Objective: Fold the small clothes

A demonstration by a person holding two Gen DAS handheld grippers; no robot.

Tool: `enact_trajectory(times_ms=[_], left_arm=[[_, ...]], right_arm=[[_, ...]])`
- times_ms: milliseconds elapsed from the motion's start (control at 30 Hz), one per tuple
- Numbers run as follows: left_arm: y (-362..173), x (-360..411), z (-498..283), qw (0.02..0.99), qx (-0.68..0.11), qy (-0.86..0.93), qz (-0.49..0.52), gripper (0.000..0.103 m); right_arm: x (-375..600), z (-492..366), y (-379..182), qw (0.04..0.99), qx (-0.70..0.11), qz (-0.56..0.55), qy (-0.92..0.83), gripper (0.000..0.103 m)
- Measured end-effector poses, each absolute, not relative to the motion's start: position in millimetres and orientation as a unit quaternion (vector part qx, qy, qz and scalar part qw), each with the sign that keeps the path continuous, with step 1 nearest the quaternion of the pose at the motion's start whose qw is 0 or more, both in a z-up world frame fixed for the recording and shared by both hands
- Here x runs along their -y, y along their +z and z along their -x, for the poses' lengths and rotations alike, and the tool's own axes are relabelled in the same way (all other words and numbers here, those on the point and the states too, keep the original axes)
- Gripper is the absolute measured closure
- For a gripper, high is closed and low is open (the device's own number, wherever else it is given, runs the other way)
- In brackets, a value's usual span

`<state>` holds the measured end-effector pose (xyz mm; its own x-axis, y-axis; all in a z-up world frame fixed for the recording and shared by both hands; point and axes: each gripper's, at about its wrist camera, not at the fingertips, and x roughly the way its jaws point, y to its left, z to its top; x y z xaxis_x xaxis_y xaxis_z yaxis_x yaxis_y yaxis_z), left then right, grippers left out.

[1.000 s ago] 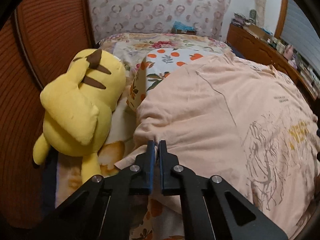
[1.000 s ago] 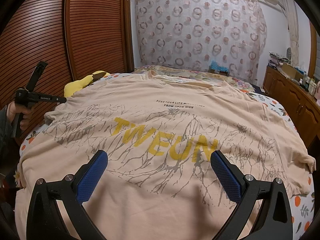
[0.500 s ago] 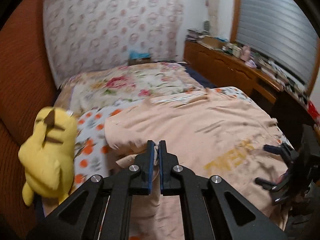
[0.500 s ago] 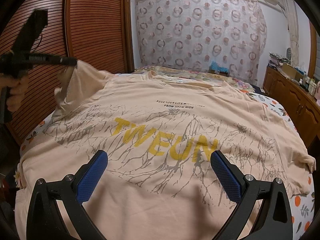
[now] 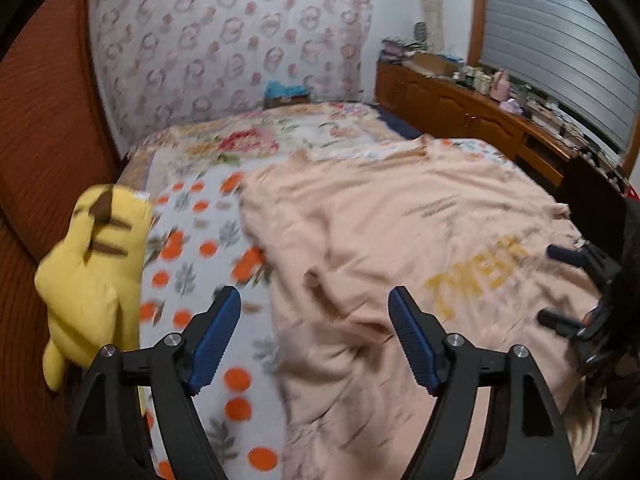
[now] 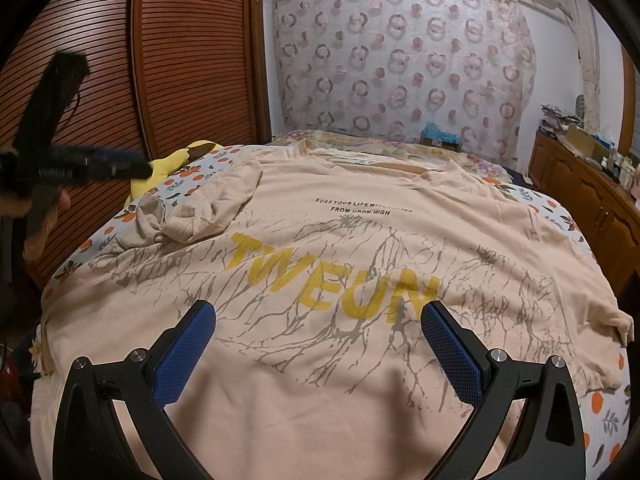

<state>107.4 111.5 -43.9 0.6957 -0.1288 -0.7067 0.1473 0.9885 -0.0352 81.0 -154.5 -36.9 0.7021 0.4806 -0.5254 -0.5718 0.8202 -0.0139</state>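
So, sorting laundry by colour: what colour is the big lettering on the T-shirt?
Yellow, on the peach cotton T-shirt; clearest in the right wrist view.

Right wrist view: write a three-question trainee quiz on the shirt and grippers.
1. True or false: the left sleeve lies folded in over the T-shirt.
2. Which toy lies beside the shirt by the wardrobe? A) yellow plush B) brown bear C) red car
3. Fill in: the big yellow word on the shirt reads ____.

Key:
1. True. It lies crumpled on the chest; the left gripper, its jaws opening, has nothing between them.
2. A.
3. TWEUN. The right gripper hangs open over the hem below it.
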Motion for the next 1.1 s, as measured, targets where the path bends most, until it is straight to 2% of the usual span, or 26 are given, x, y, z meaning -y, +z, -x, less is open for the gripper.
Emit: enact_trajectory(times_ms=[467,600,833,967,1100], left_arm=[[-98.1,-160.8,-96.8,0.913,-0.406,-0.008,0.045,0.026],[-107.5,-159.2,-98.9,0.906,-0.421,-0.004,0.04,0.026],[-108.8,-152.6,-101.0,0.903,-0.43,0.002,0.016,0.022],[-110.2,-156.9,-103.5,0.901,-0.432,0.011,0.024,0.012],[-110.0,-156.9,-104.3,0.901,-0.433,0.012,0.024,0.011]], right_arm=[[150.6,-83.4,-38.5,0.914,-0.267,0.094,0.29,0.001],[147.0,-82.7,-38.3,0.906,-0.271,0.105,0.307,0.005],[143.7,-91.1,-29.8,0.889,-0.287,0.097,0.343,0.026],[132.1,-98.9,-9.2,0.886,-0.269,0.107,0.362,0.035],[105.6,-114.5,7.0,0.879,-0.257,0.123,0.383,0.043]])
